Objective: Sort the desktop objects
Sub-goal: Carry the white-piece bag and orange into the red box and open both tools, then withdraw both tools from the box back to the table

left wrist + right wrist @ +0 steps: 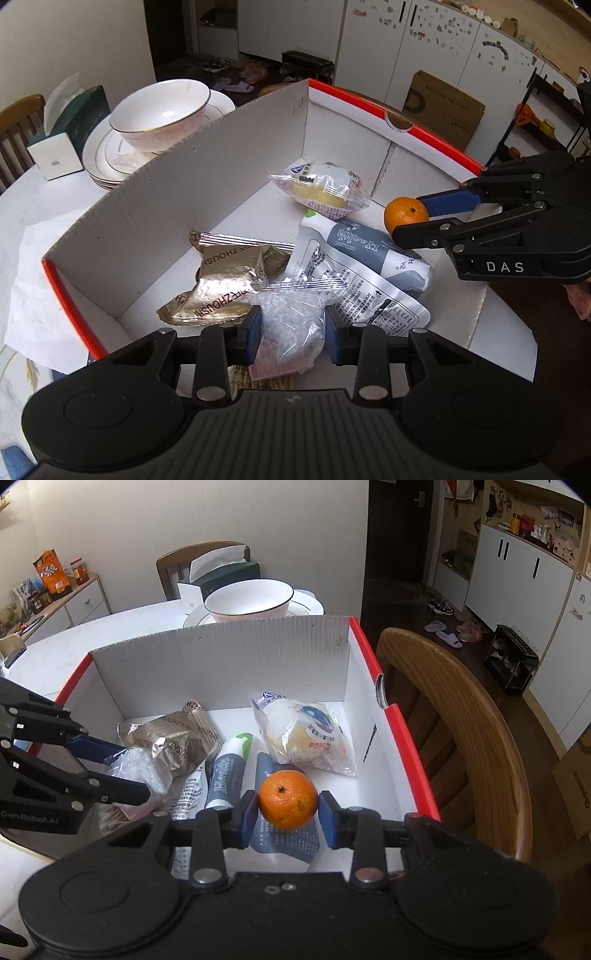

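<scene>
You are seeing an orange mandarin (287,804) showing between blue pads (249,818) on the black right tool (288,818). The box (221,653) is showing ribbed white walls with red edging. A gold foil packet (229,280) is glinting; the bowl (160,114) is displaying white with a thin dark rim.

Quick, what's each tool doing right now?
Left tool: closed on a clear crinkly plastic bag.
Right tool: closed on a small round orange tangerine.
</scene>
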